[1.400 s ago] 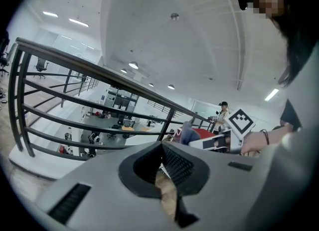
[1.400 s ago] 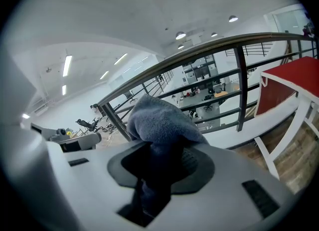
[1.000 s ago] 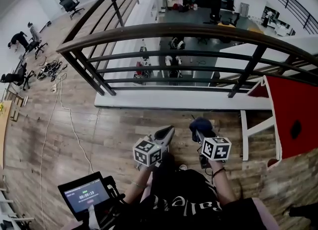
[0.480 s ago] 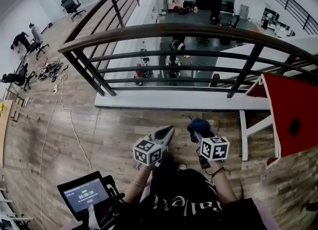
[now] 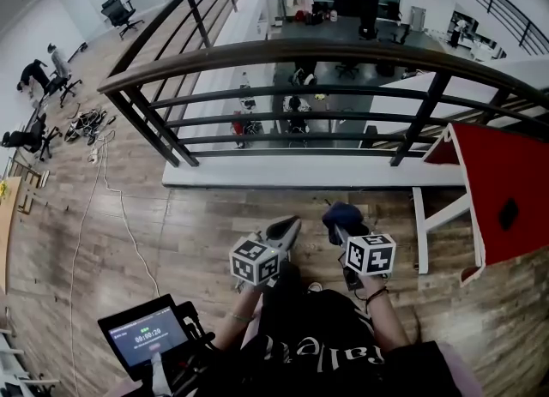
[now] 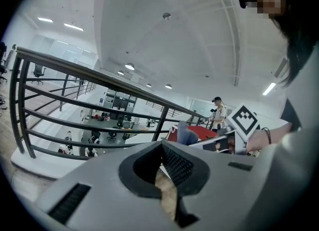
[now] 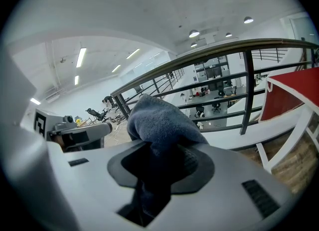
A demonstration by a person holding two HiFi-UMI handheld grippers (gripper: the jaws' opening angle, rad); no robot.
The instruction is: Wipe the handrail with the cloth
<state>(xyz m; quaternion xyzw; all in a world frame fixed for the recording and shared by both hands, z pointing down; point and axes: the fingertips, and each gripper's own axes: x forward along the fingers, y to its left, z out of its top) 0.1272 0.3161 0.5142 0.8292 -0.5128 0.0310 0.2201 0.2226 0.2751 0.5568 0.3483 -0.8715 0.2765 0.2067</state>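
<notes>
Your right gripper point(image 7: 164, 161) has its jaws clenched on the cloth point(image 7: 160, 119), which is held up in the air, well short of the handrail point(image 5: 343, 51). Your left gripper point(image 6: 167, 167) has its jaws closed on nothing. The cloth looks soft, light and floppy, so a grip on its bunched middle suits wiping.

The dark blue, fuzzy cloth point(image 5: 344, 214) is bunched into a rounded wad just below the middle of the head view. It is clamped between the jaws of the right gripper point(image 5: 341, 231). In the right gripper view it bulges out above the jaws at the frame's centre, and a strip of it runs down between them. The dark brown, curved wooden handrail point(image 5: 343, 51) arcs across the upper half of the head view on dark posts, with horizontal bars beneath. It is well apart from the cloth.
</notes>
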